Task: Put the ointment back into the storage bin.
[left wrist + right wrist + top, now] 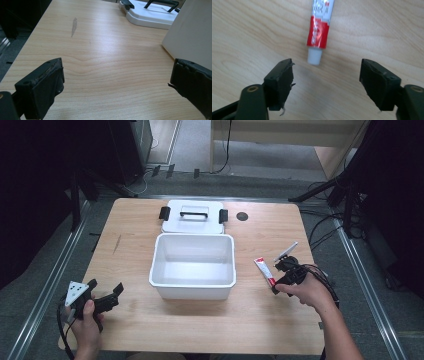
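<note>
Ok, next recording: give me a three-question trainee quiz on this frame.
1. True or false: the right gripper is clamped on the tube.
2. Where does the lid lie? A) on the box B) on the table behind the box C) on the floor
3. Fill in: the tube's white cap points toward the ___ gripper.

Key: 1 false, its fingers stand apart, short of the cap; 2 B; 3 right.
</note>
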Demonstrator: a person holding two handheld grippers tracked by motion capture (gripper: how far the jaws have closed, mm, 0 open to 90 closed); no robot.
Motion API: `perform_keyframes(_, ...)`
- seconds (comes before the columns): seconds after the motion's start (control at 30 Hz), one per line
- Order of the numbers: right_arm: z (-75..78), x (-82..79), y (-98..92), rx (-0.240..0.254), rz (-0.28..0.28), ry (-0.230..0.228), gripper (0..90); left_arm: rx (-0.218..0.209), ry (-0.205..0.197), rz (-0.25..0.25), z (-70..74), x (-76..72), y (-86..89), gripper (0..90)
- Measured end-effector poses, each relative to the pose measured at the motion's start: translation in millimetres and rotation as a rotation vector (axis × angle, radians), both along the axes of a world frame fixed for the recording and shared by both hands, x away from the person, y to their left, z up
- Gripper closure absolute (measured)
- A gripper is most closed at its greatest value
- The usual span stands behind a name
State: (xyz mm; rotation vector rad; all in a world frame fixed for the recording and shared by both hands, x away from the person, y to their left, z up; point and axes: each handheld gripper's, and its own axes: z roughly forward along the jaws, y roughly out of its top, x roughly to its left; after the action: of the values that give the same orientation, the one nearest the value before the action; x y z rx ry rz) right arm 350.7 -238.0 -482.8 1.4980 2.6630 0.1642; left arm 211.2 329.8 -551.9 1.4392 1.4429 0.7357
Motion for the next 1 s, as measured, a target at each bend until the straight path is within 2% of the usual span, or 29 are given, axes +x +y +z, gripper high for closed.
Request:
perform_keyframes(0.03, -0.1, 4.1, 3.3, 0.006, -0.002, 0.003, 36.4, -0.001, 0.002, 0.0, 0.0, 0.1, 0.3, 0.0)
perform_keyframes(0.13, -0.9, 7.3, 7.6, -0.003, 0.008, 0.009, 40.2, -0.001, 0.002, 0.0, -0.1, 0.2, 0.2, 0.0)
perform_keyframes(0.2, -3.3, 11.8, 13.1, 0.009, 0.015, 0.033, 45.8, 0.001, 0.002, -0.001, 0.0, 0.4, 0.0, 0.0)
perform_keyframes(0.33, -5.5, 16.1, 19.1, -0.024, 0.034, 0.017, 49.6, 0.002, 0.004, -0.002, 0.0, 0.4, 0.0, 0.0)
perform_keyframes(0.47, -8.6, 20.3, 24.2, -0.042, 0.066, 0.017, 48.6, -0.001, 0.005, -0.007, 0.0, 0.7, 0.3, 0.0)
perform_keyframes(0.6, -10.0, 25.1, 27.1, -0.045, 0.055, 0.017, 54.2, -0.004, 0.006, -0.009, 0.0, 0.7, 0.4, 0.0)
perform_keyframes(0.87, -13.5, 32.8, 32.9, -0.059, 0.03, 0.008, 57.5, -0.006, 0.006, -0.009, -0.1, 1.0, 0.3, 0.0)
perform_keyframes(0.93, -15.4, 35.7, 34.6, -0.078, 0.0, 0.017, 61.0, -0.008, 0.006, -0.01, -0.1, 1.0, 0.5, 0.0)
perform_keyframes(1.0, -16.8, 37.0, 35.0, -0.076, -0.009, 0.024, 62.0, -0.008, 0.007, -0.01, -0.2, 1.1, 0.6, 0.0)
